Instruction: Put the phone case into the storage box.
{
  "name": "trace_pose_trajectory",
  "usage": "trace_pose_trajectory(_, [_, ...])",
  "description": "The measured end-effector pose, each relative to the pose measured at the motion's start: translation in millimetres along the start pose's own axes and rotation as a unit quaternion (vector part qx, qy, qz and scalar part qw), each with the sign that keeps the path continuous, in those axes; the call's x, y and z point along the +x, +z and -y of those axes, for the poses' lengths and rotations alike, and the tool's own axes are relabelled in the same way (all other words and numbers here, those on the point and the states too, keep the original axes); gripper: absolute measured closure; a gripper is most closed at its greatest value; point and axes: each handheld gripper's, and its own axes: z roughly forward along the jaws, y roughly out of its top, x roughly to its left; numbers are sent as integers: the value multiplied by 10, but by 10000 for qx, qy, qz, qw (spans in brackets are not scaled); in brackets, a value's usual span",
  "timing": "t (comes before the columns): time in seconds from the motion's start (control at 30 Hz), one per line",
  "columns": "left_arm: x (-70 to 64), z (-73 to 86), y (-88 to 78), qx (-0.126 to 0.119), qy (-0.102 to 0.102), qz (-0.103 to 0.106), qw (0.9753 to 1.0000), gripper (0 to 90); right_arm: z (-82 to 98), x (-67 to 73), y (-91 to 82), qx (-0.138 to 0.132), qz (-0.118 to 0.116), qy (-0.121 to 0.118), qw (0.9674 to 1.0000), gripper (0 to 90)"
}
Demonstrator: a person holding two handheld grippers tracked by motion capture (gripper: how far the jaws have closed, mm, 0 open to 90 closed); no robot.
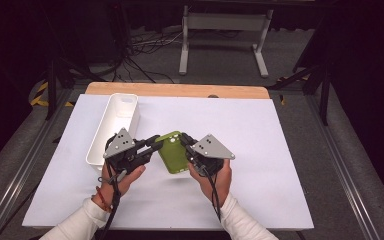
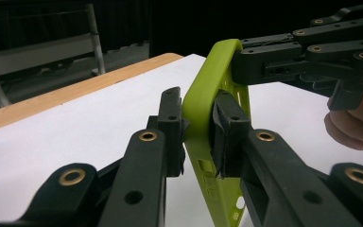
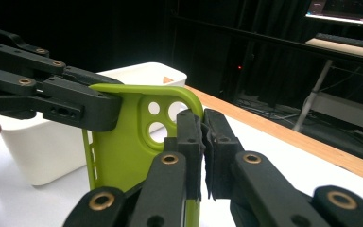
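High view: green phone case [image 1: 172,152] held up over the middle of the bench, just toward the near edge, between both tools. Left gripper [image 1: 152,144] bites its left edge, right gripper [image 1: 186,142] bites its right edge near the far corner. Left hand [image 1: 121,179] and right hand [image 1: 215,177] come in from the near edge, white sleeves. White sheet [image 1: 260,165] covers the bench; bare wooden strip [image 1: 177,89] shows along the far edge. White bin [image 1: 114,127] lies lengthwise by the far-left corner, just beside the left gripper (touching or not, cannot tell). Grey frame [image 1: 224,30] stands on the floor past the far edge.

Left gripper view: left gripper [image 2: 199,125], jaws clamped across the phone case [image 2: 208,90] rim, one pad on each side, case standing on edge. Right gripper [image 2: 260,66] grips the case's upper end farther off; fingers [image 2: 350,127] of the right hand at the right edge of the view.

Right gripper view: right gripper [image 3: 203,142], jaws nearly together, pinching the thin side wall of the phone case [image 3: 123,146] just below its rounded corner. Three camera cutouts visible beside the jaws. Left gripper [image 3: 75,106] holds the opposite edge. White bin [image 3: 47,146] behind the case, on the bench.
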Motion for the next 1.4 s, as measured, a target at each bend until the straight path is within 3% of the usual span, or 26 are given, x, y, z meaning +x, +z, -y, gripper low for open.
trace_pose_trajectory(0.3, [-20, -78, -25, 19, 260, -70, 9996, 766, -29, -6, -41, -112, -86, 54, 9999, 846])
trace_pose_trajectory(0.43, [-2, -99, -37, 44, 354, -195, 9992, 768, -32, -24, -49, -129, -145, 69, 9998, 859])
trace_pose_trajectory(0.97, [123, -156, -211, -158, 413, -290, 9986, 768, 104, -117, -217, 1, -563, -287, 9980, 539])
trace_pose_trajectory(1.23, [153, -166, -266, -236, 430, -316, 9983, 768, 216, -210, -334, 78, -551, -427, 9975, 412])
trace_pose_trajectory(1.4, [171, -175, -302, -248, 493, -329, 9979, 768, 268, -267, -397, 198, -531, -687, 9960, 343])
